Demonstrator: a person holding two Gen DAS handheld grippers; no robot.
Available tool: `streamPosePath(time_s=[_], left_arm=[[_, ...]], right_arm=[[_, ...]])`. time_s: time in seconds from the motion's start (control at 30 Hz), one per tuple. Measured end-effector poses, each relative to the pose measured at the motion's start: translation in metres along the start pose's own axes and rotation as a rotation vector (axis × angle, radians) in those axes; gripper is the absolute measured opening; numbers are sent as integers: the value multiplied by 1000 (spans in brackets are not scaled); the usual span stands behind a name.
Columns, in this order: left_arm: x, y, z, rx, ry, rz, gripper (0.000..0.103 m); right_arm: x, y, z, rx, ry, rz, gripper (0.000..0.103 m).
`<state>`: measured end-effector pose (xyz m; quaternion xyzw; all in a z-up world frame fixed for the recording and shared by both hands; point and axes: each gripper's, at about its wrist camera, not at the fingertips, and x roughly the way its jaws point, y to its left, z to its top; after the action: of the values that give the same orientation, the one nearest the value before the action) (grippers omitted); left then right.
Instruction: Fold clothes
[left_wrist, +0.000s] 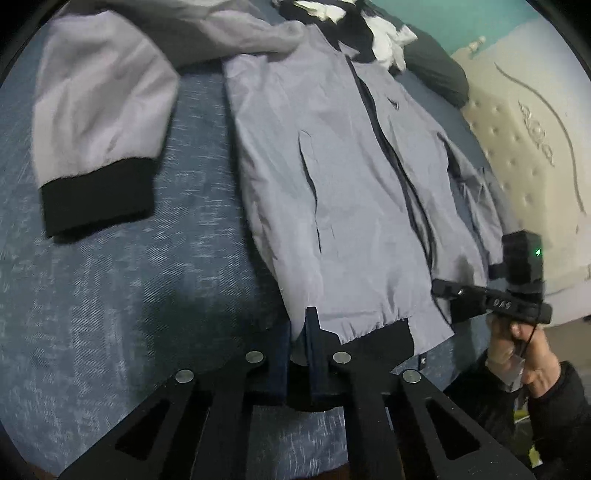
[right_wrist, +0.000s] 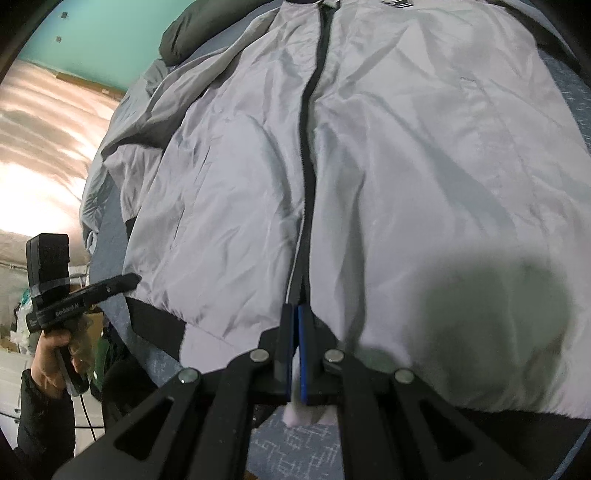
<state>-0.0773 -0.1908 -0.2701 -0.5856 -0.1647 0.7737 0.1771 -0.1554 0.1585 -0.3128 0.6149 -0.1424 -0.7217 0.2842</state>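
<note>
A grey zip-up jacket (left_wrist: 332, 166) (right_wrist: 406, 166) lies front up on a blue bed cover (left_wrist: 147, 295). Its dark zipper (right_wrist: 308, 147) is closed. One sleeve with a black cuff (left_wrist: 99, 122) stretches off to the left. My left gripper (left_wrist: 298, 328) is shut on the jacket's hem at its left corner, and grey cloth shows between the fingers. My right gripper (right_wrist: 296, 308) is shut on the hem just below the zipper, with cloth pinched between the pads. Each gripper also shows in the other's view: the right gripper (left_wrist: 491, 299) and the left gripper (right_wrist: 92, 288), each in a person's hand.
A pile of black and white clothes (left_wrist: 351, 22) lies beyond the collar. A dark pillow (left_wrist: 436, 70) (right_wrist: 195, 33) sits beside it. The cream tufted headboard (left_wrist: 524, 147) runs along the right. The bed's edge falls off by the person's hand (right_wrist: 55, 354).
</note>
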Motion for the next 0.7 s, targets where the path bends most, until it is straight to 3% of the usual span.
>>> streamPosePath(time_s=[0.23,0.43,0.5,0.6,0.7], left_arm=[[6,10,0,-45,15,30,5],[12,0,3,-15,27,36,5],[14,0,2,-11,30,38,5],[15,-1,1,-13,31,38,5],[15,1,1,-18,33,36,5]], right_arm=[[10,3,-1,-10,14,-30,1],[5,3,-1,29,21,49,4],[6,6,-1,26,19,65,11],[9,11,0,33,15,92,39],[17,20,3,31,31,58,40]])
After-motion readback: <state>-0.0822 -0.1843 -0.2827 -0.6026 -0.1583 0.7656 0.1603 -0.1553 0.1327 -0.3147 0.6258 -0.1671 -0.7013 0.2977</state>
